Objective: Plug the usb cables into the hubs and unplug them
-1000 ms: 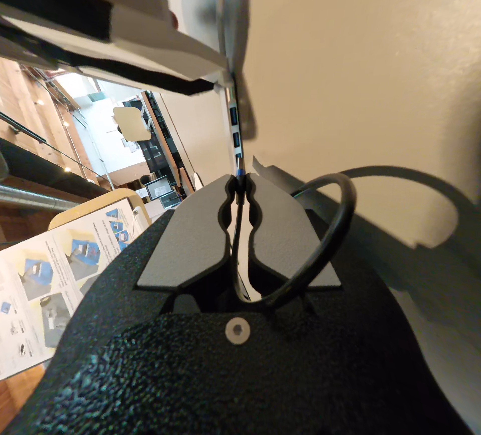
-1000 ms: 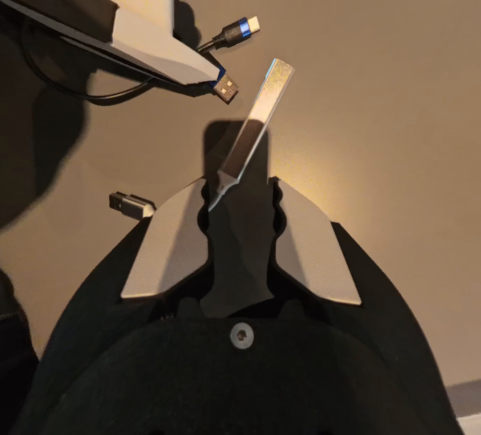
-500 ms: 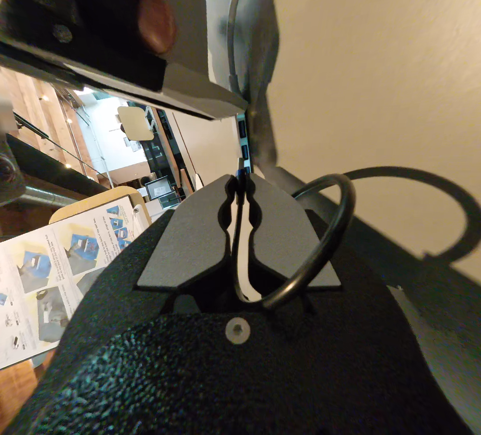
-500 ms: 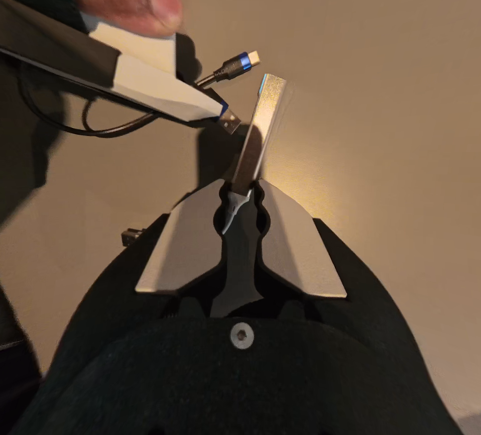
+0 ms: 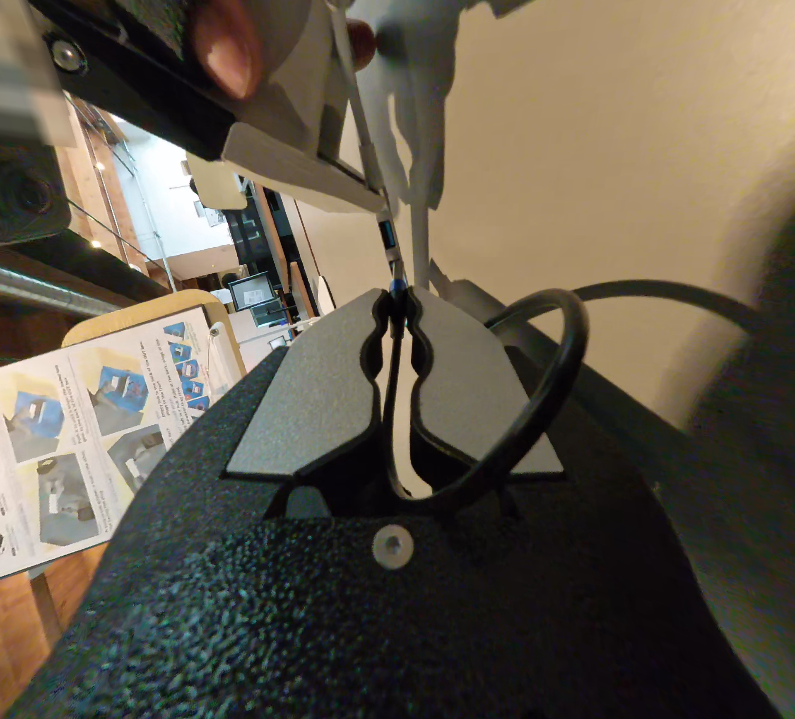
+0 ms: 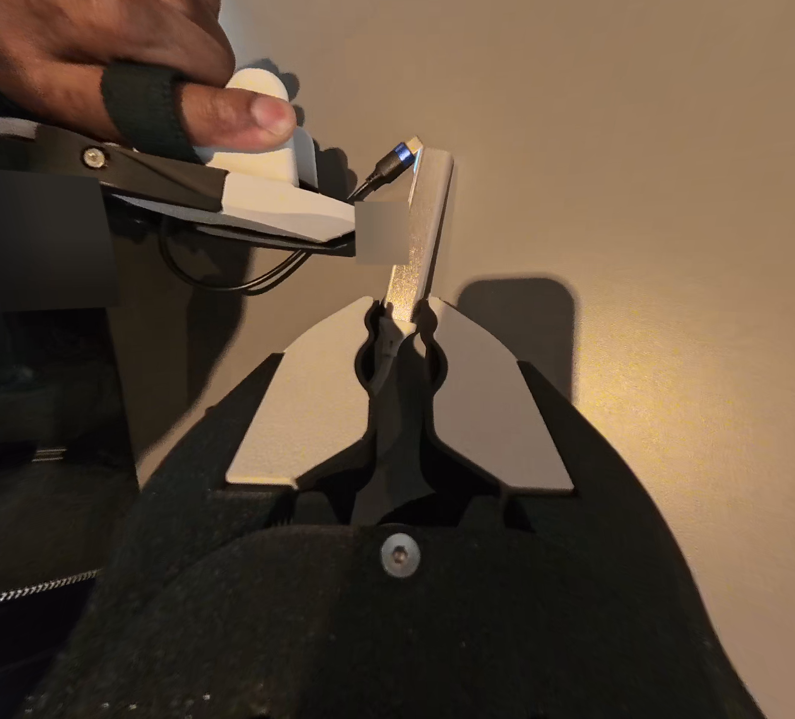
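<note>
The left claw (image 5: 398, 302) is clamped on the blue-ringed plug of a thin black USB cable (image 5: 555, 380), its tip at the ports of a slim silver aluminium hub (image 6: 423, 233). The right claw (image 6: 400, 304) grips that hub's cabled end above the beige surface (image 6: 623, 139).

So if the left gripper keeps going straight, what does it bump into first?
Probably the hub. The left gripper is shut on the plug, which points at the hub's side with its blue ports, so the plug would likely touch there first. How close it is stays unclear.
</note>
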`<act>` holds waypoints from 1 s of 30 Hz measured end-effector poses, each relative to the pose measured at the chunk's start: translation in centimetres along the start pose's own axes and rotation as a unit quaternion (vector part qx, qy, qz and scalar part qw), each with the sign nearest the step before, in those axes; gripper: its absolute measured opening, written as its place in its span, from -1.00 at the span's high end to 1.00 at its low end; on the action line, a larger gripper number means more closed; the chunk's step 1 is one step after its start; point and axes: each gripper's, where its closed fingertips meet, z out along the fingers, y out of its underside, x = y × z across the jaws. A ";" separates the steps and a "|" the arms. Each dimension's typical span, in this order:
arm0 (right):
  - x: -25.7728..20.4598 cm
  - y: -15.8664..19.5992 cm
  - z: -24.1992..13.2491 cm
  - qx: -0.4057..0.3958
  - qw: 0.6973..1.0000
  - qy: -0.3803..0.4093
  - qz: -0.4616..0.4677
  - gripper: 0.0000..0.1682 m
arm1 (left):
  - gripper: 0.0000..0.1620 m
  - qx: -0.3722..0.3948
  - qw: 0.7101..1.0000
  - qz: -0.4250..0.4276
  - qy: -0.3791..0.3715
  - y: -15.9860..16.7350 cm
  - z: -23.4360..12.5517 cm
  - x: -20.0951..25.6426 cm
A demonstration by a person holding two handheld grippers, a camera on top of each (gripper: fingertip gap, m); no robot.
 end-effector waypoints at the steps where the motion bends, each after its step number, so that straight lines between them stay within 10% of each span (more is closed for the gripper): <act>1: 0.0 -0.1 0.0 0.003 1.000 -0.002 0.003 0.79 | 0.90 -0.001 1.000 -0.001 0.000 0.0 0.0 0.0; 30: -0.2 -0.5 0.5 0.021 0.996 0.033 -0.074 0.76 | 0.90 -0.038 0.999 -0.023 -0.002 0.6 0.9 -0.3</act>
